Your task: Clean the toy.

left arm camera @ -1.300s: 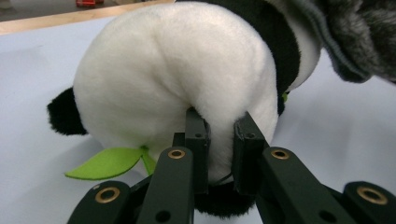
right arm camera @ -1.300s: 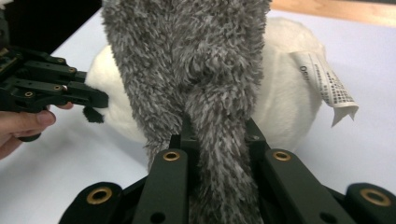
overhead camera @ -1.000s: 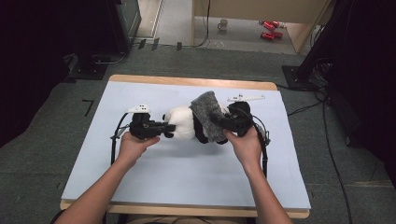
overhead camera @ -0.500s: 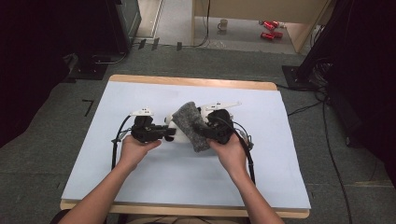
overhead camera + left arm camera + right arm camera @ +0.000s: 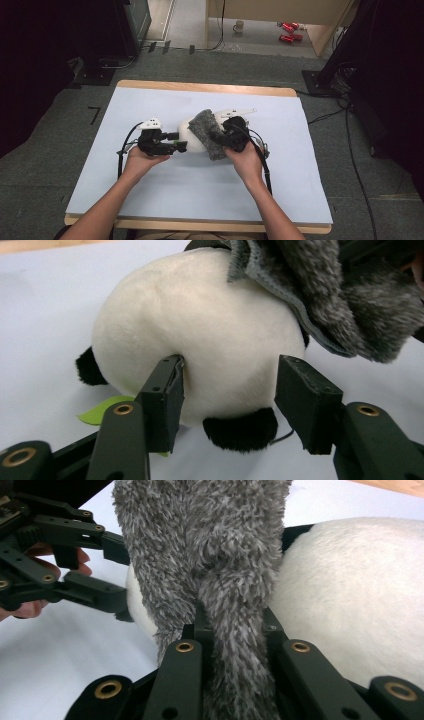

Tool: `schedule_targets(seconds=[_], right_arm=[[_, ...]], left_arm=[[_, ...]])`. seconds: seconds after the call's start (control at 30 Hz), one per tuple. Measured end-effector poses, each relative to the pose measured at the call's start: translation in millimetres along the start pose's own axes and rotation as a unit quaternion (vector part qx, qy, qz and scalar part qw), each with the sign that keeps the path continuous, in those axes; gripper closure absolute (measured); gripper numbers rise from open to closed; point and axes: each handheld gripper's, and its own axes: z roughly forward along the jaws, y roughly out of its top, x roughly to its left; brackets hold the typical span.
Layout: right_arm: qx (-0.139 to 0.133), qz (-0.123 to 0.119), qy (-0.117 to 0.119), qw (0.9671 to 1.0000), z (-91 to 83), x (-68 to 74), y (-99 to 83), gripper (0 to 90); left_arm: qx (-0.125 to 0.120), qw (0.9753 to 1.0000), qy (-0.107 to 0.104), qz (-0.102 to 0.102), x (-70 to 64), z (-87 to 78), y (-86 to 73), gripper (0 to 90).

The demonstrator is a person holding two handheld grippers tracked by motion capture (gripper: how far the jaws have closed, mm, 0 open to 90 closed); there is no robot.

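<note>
Draping grey cloth [image 5: 210, 134] (over panda [image 5: 189, 135])

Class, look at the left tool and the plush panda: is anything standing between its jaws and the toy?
Nothing visible does. The left tool has its jaws spread at the plush panda, one touching the white body. The grey furry cloth, pinched in the right tool, drapes higher up, off to the side.

Left tongs [image 5: 227, 395] spread apart, right tongs [image 5: 235, 630] clamped together, facing inward
</note>
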Motion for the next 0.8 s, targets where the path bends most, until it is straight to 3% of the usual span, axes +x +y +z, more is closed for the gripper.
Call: schedule_targets(seconds=[0.1, 0.2, 0.37, 0.47, 0.6, 0.8], right_arm=[[-0.002, -0.002, 0.000, 1.0000, 1.4, 0.0, 1.8, 78.6], [-0.004, -0.003, -0.001, 1.0000, 2.5, -0.7, 3.6, 78.5], [-0.012, 0.005, 0.005, 0.9999, 5.5, -2.8, 5.6, 78.5], [-0.017, 0.004, 0.005, 0.9998, 7.0, -3.0, 6.5, 78.4], [-0.019, 0.003, 0.003, 0.9998, 8.2, -1.4, 7.3, 78.2], [-0.021, 0.001, 0.007, 0.9997, 7.6, 3.4, 8.4, 78.2]], left_arm=[[-0.007, 0.9999, -0.008, 0.008, -0.2, -1.9, -3.2, 37.2], [0.003, 0.9999, -0.014, 0.001, -0.2, -0.1, -6.6, 31.3], [0.019, 0.9995, 0.012, 0.023, -4.0, 11.0, -12.9, 26.0], [0.028, 0.9975, 0.042, 0.050, -9.0, 21.0, -17.3, 25.6], [0.018, 0.9946, 0.081, 0.063, -10.7, 25.5, -17.9, 38.0], [0.012, 0.9948, 0.084, 0.058, -8.4, 25.2, -17.4, 57.0]])
